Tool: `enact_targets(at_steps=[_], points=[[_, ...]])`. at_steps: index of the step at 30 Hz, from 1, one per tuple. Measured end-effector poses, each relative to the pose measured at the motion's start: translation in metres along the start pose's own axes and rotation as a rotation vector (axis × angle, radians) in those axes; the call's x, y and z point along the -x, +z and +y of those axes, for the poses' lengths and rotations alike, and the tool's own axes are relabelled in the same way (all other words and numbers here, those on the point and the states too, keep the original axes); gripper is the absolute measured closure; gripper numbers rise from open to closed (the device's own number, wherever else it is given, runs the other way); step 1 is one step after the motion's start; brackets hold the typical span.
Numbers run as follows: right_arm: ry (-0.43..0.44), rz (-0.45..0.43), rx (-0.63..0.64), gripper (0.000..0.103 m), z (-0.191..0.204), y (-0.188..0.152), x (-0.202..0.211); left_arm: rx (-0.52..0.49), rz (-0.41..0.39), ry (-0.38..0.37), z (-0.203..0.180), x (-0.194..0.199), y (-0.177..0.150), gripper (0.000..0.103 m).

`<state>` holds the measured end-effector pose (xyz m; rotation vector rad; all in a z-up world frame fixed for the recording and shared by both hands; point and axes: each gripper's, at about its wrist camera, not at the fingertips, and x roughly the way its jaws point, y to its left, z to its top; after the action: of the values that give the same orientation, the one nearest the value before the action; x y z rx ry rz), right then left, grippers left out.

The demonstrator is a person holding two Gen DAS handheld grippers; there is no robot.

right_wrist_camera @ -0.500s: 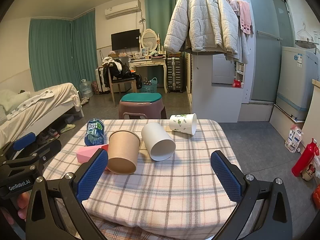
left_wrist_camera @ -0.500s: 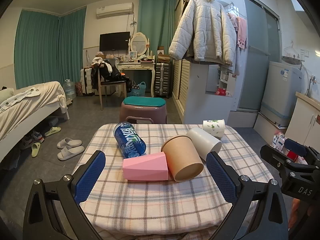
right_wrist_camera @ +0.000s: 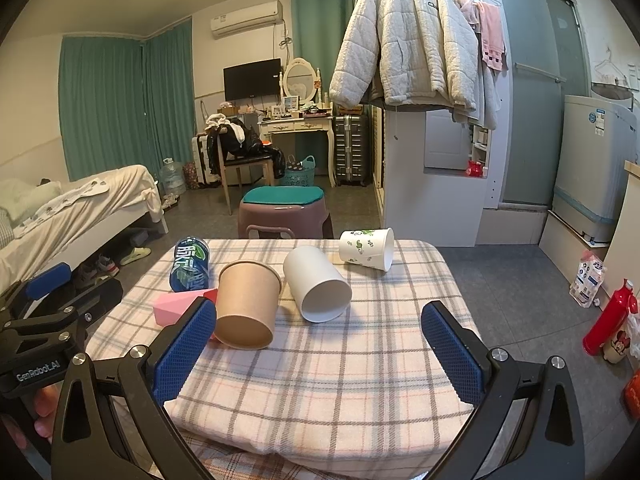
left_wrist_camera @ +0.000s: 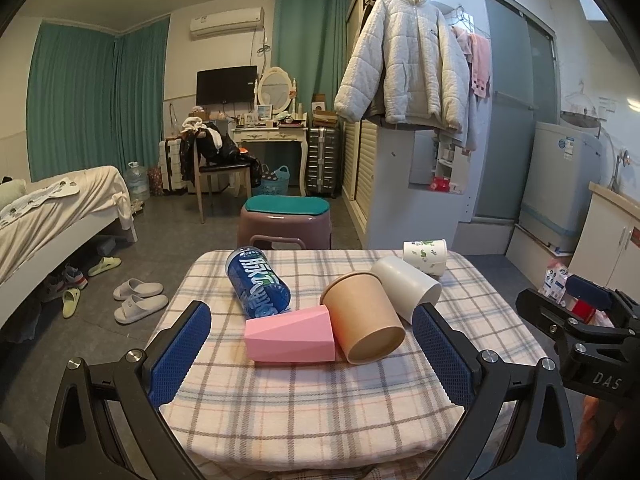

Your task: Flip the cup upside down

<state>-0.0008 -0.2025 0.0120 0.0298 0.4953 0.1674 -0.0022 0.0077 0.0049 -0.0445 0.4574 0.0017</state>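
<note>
Four cups [right_wrist_camera: 246,304] sideways on checked cloth [right_wrist_camera: 360,360]

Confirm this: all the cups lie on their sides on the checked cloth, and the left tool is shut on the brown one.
Not quite. The left tool is open and holds nothing, as the left wrist view shows. The brown cup lies free on the checked cloth, as do the other cups.

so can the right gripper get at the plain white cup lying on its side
Probably yes: the right gripper is open and the plain white cup lies straight ahead, bare checked cloth between them; the brown paper cup sits close beside it.
</note>
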Motion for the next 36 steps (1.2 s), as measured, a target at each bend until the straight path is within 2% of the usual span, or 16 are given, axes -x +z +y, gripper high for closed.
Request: enact_targets(at_steps=[36], points=[[0.0,0.003,-0.001,0.0,0.0001,-0.0008,-0.001,0.002,0.002,-0.002,0.0021,0.0022,0.0016,0.0]])
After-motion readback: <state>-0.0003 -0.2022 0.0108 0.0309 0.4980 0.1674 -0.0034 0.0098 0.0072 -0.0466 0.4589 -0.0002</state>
